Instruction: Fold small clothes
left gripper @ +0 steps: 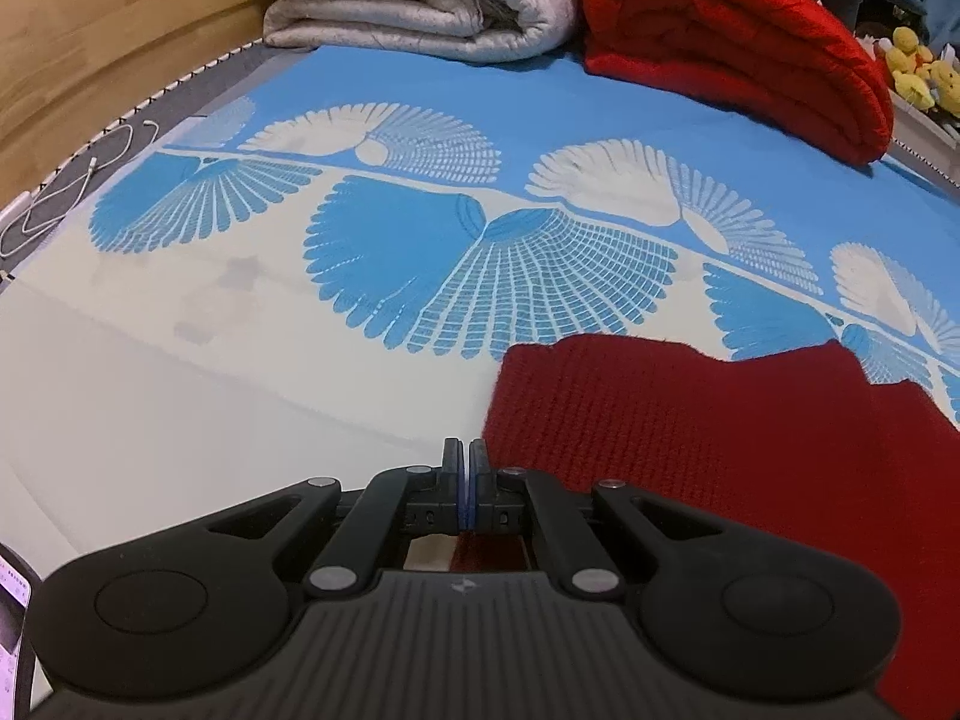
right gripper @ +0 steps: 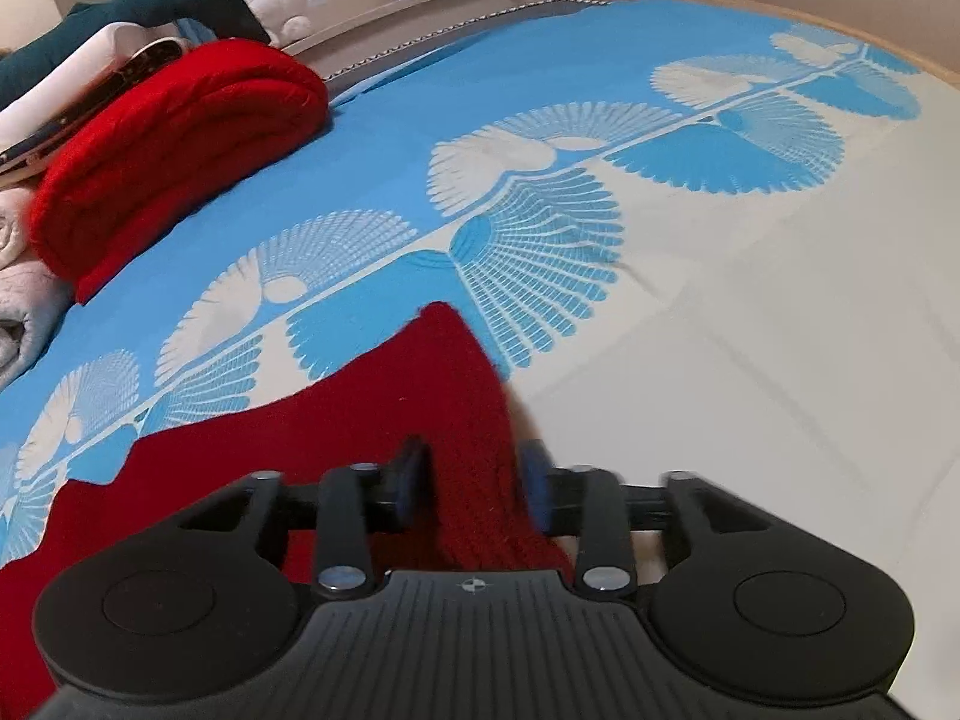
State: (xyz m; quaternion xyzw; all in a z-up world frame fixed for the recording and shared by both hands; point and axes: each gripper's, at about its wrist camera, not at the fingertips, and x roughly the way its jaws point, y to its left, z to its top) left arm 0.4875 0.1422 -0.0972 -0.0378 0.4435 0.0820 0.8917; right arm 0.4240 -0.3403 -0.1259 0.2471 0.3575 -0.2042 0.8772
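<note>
A dark red knit garment (left gripper: 720, 450) lies flat on the blue and white patterned bedsheet (left gripper: 240, 390). My left gripper (left gripper: 465, 459) is shut at the garment's left edge, pads pressed together; I see no fabric between them, though red cloth shows beneath the gripper body. In the right wrist view the same garment (right gripper: 360, 420) runs up to a pointed corner. My right gripper (right gripper: 474, 480) straddles a raised ridge of the knit. Its jaws stand apart, the fingers (right gripper: 414, 480) are blurred, and the cloth lies loose between them.
A folded bright red blanket (left gripper: 732, 42) and a pale quilt (left gripper: 420, 0) are stacked at the far end of the bed. Yellow plush toys (left gripper: 918, 72) sit on a ledge beyond. A white cable (left gripper: 60, 192) lies by the wooden bed frame (left gripper: 90, 30). A phone (left gripper: 12, 612) shows at the lower left.
</note>
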